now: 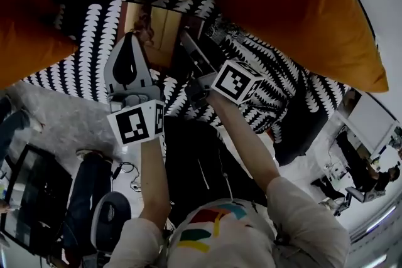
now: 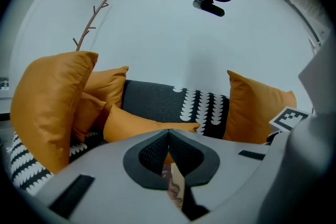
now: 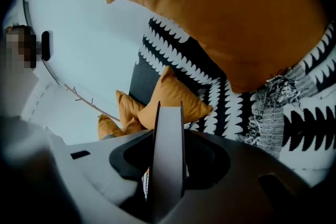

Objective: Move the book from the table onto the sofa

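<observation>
- The book (image 1: pixel 161 28) is held off the table, over the sofa (image 2: pixel 149 101) seat. It sits above the black-and-white patterned throw (image 1: pixel 81 66), between orange cushions (image 1: pixel 301 22). Contact with the seat cannot be told.
- The right gripper (image 3: pixel 168 132) is clamped on a thick dark edge of the book, with a jaw pressed on each side.
- The left gripper (image 2: pixel 169 139) is closed almost together. Only a thin brown-printed leaf or cover edge, probably the book's, is pinched between its jaws.
- Risk: the thin left pinch can be slipped out or the leaf torn if the two grippers are pulled apart or lowered unevenly.
- Risk: if one gripper is opened before the other, the book can be swung open and left hanging crooked from a single hold.
- Risk: if the book is released before the seat is reached, it is dropped. It can then be bounced over the front edge to the floor (image 1: pixel 63 122).
- Risk: if it is set against a cushion slope rather than flat on the throw, it can be slid off.
- Risk: the grippers are close together, so one can be knocked by the other during release.
</observation>
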Motion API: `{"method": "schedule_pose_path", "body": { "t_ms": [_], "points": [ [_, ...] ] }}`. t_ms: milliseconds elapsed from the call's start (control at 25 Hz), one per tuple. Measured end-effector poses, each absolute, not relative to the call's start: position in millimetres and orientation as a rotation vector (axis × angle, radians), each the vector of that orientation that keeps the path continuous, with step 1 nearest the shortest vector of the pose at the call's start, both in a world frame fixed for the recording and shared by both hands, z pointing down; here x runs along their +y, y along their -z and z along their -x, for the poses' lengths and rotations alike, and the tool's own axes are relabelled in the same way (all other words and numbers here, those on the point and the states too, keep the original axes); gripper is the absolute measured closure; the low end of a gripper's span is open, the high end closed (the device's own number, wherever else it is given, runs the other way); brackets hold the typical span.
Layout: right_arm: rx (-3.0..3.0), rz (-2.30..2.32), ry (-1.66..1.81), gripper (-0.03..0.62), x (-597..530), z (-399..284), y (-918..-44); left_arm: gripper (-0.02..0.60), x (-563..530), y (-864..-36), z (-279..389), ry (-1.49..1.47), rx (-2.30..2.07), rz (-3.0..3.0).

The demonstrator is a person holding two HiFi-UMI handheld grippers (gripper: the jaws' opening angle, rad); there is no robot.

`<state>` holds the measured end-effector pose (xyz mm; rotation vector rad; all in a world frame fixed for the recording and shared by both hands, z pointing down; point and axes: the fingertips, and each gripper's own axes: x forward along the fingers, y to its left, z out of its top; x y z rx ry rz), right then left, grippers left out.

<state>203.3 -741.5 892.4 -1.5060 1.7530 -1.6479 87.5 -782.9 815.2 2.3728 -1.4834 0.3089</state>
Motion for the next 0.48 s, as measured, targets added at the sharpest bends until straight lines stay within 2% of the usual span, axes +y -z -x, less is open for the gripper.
{"method": "schedule_pose_path", "body": {
  "t_ms": [160,200,280,360,480],
  "points": [
    [1.674,1.709,1.774,0.429,-740.1,-225.7,-925.6,0.575,-796.2,-818.3,-101.2,-0.326,-1.473,-2.361],
    [1.674,1.760,1.765,0.411,-739.8,-230.7,-926.7,0.575,-796.6,-813.2,-105.1,-0.311,-1.466,-2.369],
    [1.679,1.858,1.710,0.248,-739.0,-237.8,-922.5,0.575,-795.7,-801.7,-109.7,-0.282,-1.440,-2.383],
    [1.695,1.947,1.667,0.210,-734.1,-241.4,-916.7,0.575,-793.4,-792.5,-108.9,-0.273,-1.424,-2.388],
    [1.720,2.035,1.628,0.198,-727.9,-246.1,-905.5,0.575,-790.8,-783.5,-105.8,-0.271,-1.416,-2.394]
  ]
}}
